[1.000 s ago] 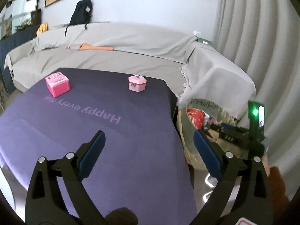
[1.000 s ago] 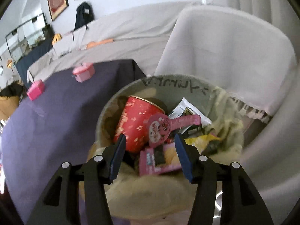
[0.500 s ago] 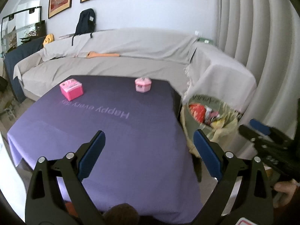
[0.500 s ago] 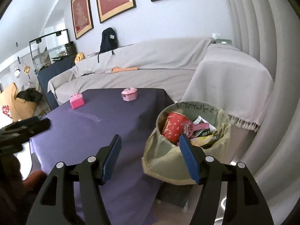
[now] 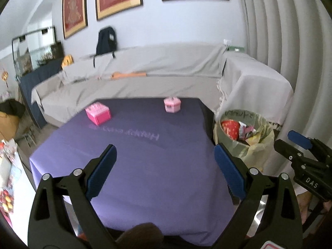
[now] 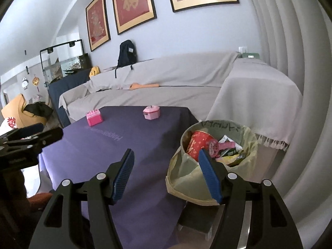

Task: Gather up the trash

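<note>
trash bin [image 6: 211,178] | lined, upright, filled | beside table corner, on floor

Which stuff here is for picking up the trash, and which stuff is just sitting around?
For the trash job:
- trash bin with its bag, beside the table
- red cup and wrappers inside it
- left gripper and right gripper, both open and empty

Just sitting around:
- pink square box and pink heart-shaped box on the purple tablecloth
- backpack on the covered sofa
</note>
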`<action>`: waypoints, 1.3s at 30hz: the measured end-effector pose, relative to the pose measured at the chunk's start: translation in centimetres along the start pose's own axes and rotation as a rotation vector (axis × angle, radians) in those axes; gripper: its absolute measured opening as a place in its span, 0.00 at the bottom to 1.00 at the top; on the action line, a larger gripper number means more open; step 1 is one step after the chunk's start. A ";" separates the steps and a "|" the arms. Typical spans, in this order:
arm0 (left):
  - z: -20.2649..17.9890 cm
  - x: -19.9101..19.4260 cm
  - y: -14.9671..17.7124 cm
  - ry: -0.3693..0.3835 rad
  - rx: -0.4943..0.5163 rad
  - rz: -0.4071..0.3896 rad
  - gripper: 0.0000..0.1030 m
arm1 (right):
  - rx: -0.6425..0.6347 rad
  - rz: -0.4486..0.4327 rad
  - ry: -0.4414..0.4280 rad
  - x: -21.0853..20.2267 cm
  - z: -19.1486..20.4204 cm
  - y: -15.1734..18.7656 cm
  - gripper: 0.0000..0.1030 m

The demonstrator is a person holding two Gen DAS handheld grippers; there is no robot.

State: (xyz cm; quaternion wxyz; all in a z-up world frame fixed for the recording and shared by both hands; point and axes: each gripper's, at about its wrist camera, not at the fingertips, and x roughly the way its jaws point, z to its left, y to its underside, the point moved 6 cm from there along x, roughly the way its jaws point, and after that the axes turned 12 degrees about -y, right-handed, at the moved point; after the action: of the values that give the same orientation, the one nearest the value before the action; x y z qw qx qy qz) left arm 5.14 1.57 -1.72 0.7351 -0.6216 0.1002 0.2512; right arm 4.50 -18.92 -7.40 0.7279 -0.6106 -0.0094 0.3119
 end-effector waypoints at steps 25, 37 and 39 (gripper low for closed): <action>-0.7 -0.9 -0.6 0.011 0.015 -0.023 0.87 | -0.015 -0.025 0.015 -1.4 0.3 -0.3 0.59; -0.8 -0.4 -0.4 0.014 0.016 -0.003 0.87 | -0.015 -0.022 0.013 -1.3 0.3 -0.2 0.59; -0.8 -0.3 -0.4 0.014 0.017 -0.003 0.87 | -0.016 -0.022 0.013 -1.3 0.3 -0.1 0.59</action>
State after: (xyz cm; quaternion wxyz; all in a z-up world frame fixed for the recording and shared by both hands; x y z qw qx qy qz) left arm 5.18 0.68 -1.36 0.7400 -0.6174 0.1067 0.2448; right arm 3.36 -19.26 -6.73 0.7265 -0.6182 -0.0137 0.2996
